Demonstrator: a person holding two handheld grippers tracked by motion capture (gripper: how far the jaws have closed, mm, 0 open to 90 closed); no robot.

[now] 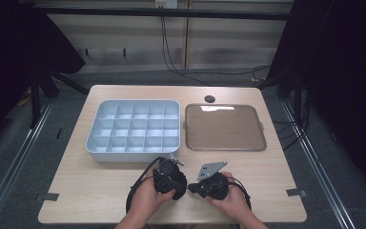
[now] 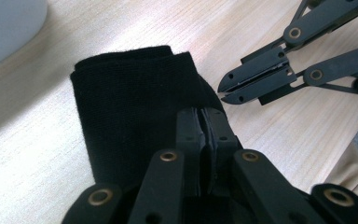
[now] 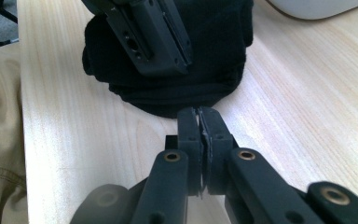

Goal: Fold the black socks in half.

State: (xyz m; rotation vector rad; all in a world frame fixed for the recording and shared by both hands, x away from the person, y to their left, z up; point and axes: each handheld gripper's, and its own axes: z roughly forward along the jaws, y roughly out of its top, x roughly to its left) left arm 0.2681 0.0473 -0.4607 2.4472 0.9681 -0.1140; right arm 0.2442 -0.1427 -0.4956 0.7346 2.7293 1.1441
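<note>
sock: black knit sock (image 2: 135, 107), folded, lying flat on the desk (image 2: 37, 154) near the front edge, in front of the grey compartment box (image 1: 132, 130); the flat brown lid or tray (image 1: 225, 127) is well apart to the right
handling: I judge it light, soft and limp; it will sag and unfold if lifted by one point; not fragile, not slippery; better to pinch a folded edge or the cuff through all layers
left tool: left tool (image 2: 206, 140) has the jaws closed together over the sock's near edge; it seems to pinch the fabric, but I cannot tell how much is caught
left hand pose: low over the desk, pointing forward
right tool: right tool (image 3: 200, 140) is closed and holds nothing; its tips are just beside the sock's rounded edge
right hand pose: low, angled toward the left tool
</note>
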